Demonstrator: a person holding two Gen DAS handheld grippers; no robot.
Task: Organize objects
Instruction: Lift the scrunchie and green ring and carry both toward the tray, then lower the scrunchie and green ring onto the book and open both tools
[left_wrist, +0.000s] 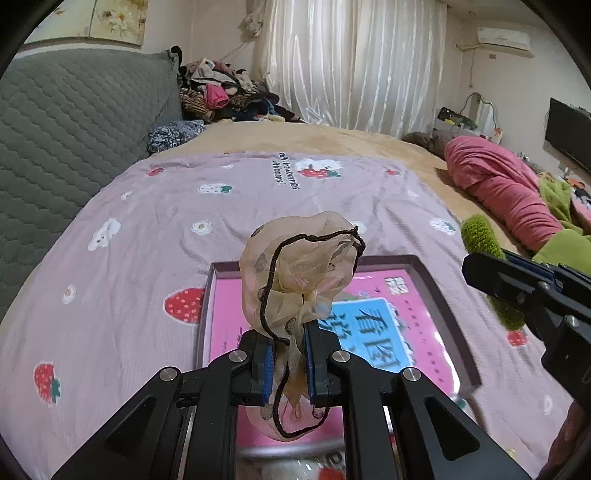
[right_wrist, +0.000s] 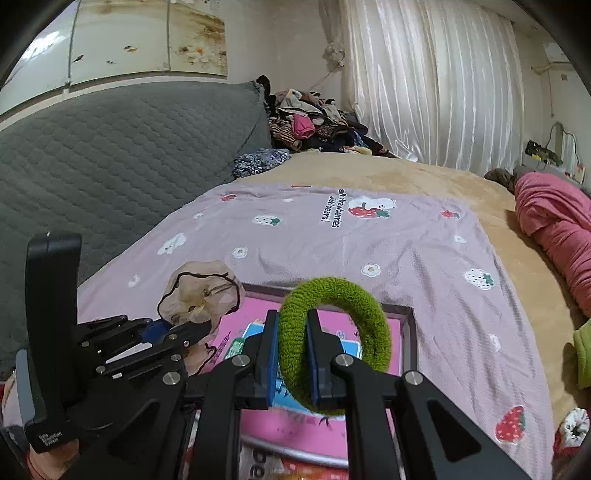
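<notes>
My left gripper is shut on a sheer beige scrunchie with a black cord and holds it upright above an open box with a pink printed bottom. The scrunchie also shows in the right wrist view, with the left gripper under it. My right gripper is shut on a fuzzy green scrunchie ring and holds it over the same box. In the left wrist view the green scrunchie and the right gripper's black body show at the right edge.
The box lies on a lilac strawberry-print sheet on a tan bed. A grey quilted headboard is at the left, a clothes pile at the back, a pink blanket roll at the right. A red-and-white scrunchie lies at the right edge.
</notes>
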